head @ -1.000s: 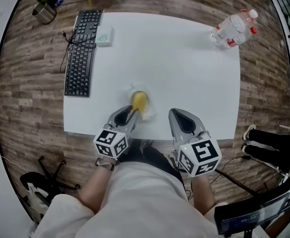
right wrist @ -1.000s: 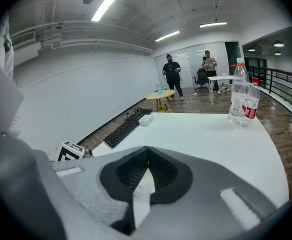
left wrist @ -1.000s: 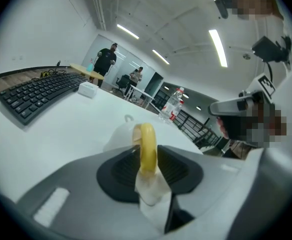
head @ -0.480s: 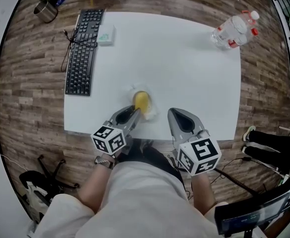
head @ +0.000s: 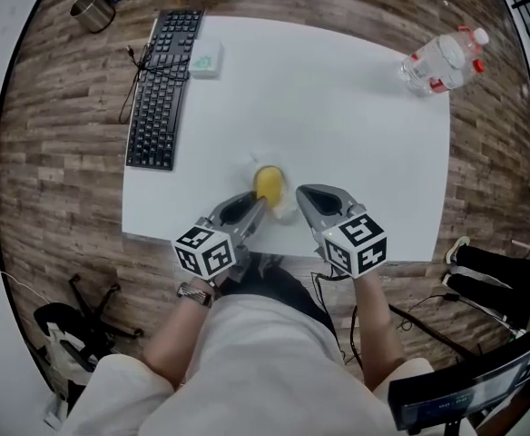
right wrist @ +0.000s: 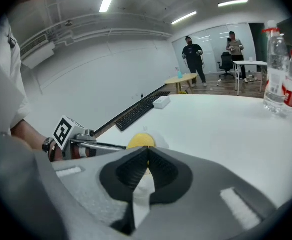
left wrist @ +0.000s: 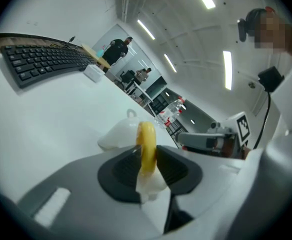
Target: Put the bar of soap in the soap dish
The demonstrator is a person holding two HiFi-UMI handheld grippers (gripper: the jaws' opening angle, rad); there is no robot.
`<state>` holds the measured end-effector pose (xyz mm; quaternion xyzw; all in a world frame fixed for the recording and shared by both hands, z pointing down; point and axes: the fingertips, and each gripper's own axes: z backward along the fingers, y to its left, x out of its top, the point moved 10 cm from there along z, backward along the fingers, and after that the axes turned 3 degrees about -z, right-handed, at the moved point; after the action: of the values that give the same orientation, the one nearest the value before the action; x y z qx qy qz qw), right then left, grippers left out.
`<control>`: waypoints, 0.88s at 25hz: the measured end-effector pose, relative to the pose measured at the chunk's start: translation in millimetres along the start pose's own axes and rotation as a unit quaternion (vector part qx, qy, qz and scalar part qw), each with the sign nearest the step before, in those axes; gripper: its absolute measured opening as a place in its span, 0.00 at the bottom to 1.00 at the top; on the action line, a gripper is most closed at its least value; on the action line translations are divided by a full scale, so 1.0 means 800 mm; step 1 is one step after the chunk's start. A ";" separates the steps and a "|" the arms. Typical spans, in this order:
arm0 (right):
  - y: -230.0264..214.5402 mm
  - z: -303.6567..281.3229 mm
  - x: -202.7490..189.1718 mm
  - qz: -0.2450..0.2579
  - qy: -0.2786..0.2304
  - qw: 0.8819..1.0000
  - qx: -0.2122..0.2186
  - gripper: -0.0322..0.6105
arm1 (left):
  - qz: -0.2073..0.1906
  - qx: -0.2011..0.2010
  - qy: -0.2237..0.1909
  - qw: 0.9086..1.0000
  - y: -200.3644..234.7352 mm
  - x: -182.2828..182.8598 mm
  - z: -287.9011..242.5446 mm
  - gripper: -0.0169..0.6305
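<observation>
A yellow bar of soap stands on edge between the pads of my left gripper, which is shut on it; its jaws have just been closing on the bar. In the left gripper view the soap sits just in front of the white soap dish on the table. My right gripper is shut and empty, its tips close to the right of the soap and dish. In the right gripper view the soap shows just beyond the closed jaws.
A black keyboard and a small white box lie at the table's far left. A plastic water bottle lies at the far right corner. The white table's front edge runs just under both grippers. A metal cup stands on the floor.
My right gripper has come down and in toward the soap, now close beside it. The left gripper has rolled a little while staying in place with the soap.
</observation>
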<state>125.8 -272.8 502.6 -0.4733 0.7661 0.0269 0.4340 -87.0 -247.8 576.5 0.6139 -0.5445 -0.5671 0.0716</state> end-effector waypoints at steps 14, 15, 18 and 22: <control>-0.032 -0.051 -0.006 -0.034 0.041 0.992 0.116 0.20 | 0.004 0.008 -0.001 1.000 -0.004 0.000 0.001 0.19; -0.033 -0.054 -0.008 -0.036 0.048 0.991 0.122 0.20 | 0.004 0.008 -0.001 1.000 -0.004 0.000 0.001 0.19; -0.034 -0.061 -0.013 -0.032 0.069 0.988 0.138 0.22 | 0.003 0.008 0.000 1.000 -0.005 0.000 0.001 0.19; -0.035 -0.065 -0.016 -0.034 0.075 0.985 0.150 0.23 | 0.000 0.009 0.003 1.000 -0.006 0.001 0.000 0.19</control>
<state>115.4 -303.2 554.2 -0.4292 0.7752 -0.1387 0.4424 -84.7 -246.2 572.8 0.6162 -0.5489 -0.5607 0.0675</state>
